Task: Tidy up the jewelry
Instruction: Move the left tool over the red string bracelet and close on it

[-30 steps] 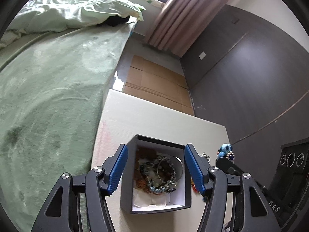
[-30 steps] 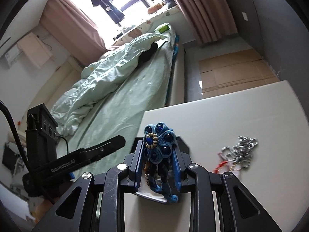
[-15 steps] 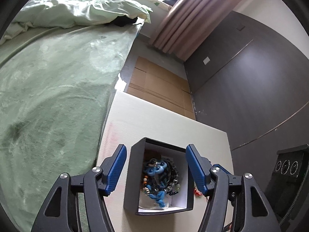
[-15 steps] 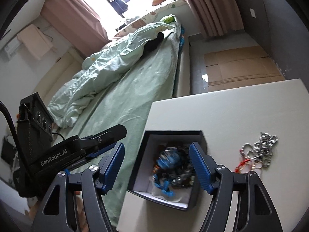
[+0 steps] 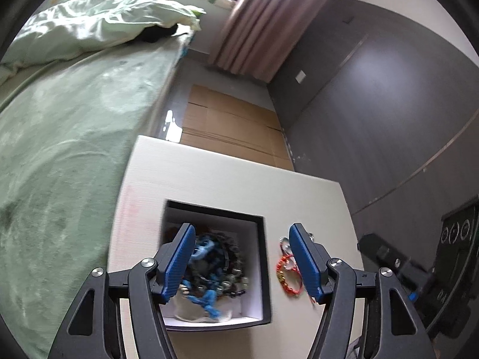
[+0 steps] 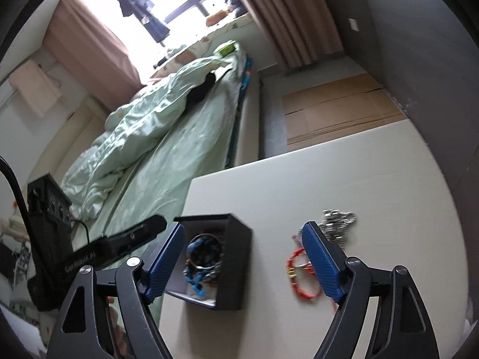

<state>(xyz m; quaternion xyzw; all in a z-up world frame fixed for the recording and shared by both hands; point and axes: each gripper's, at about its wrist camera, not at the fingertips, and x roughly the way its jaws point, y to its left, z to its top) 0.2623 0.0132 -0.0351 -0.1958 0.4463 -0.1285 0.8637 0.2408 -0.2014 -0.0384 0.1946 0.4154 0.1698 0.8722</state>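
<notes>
Black card formed the square jewelry box (image 5: 263, 269), white inside, which sat on the pale table (image 5: 227, 179) near the edge that faced the green bed (image 5: 60, 137). Its open top faced upward, and inside lay a tangle of jewelry with a blue knotted piece (image 5: 206, 296) on top and a metal bangle (image 6: 206, 251) among dark beads. A red bracelet (image 6: 299, 281) lay flat on the table just beside the box, its loop stretched roughly from near to far, and a silver chain (image 6: 338, 221) was bunched at its far end.

Both tools were spread wide and carried nothing: the left gripper (image 5: 242, 260) hung over the box's right wall, the right gripper (image 6: 242, 263) between box and bracelet. On the left tool's body, in the right wrist view, the blurred writing looked like "GenRobot.AI" (image 6: 80, 260).
</notes>
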